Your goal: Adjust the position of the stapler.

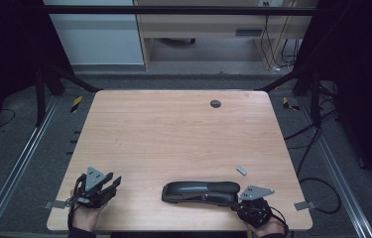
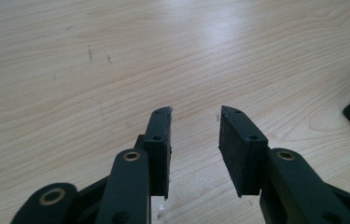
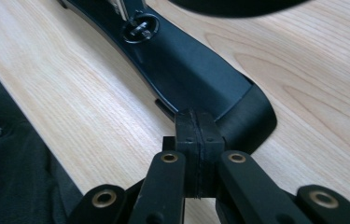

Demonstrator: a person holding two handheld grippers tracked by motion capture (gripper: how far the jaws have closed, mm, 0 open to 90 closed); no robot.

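A long black stapler (image 1: 201, 192) lies flat near the table's (image 1: 173, 134) six o'clock edge; the right gripper (image 3: 199, 128), jaws pressed together, rests against its five o'clock end, seemingly to press or steady it; the left gripper (image 2: 195, 135), jaws slightly apart and empty, waits at seven o'clock.

Most of the wooden table (image 1: 173, 134) lies open for passage — just a black stapler (image 1: 201, 192) along the near edge, a small grey piece (image 1: 242, 170) nearby, and a dark round grommet (image 1: 216, 103) far back.
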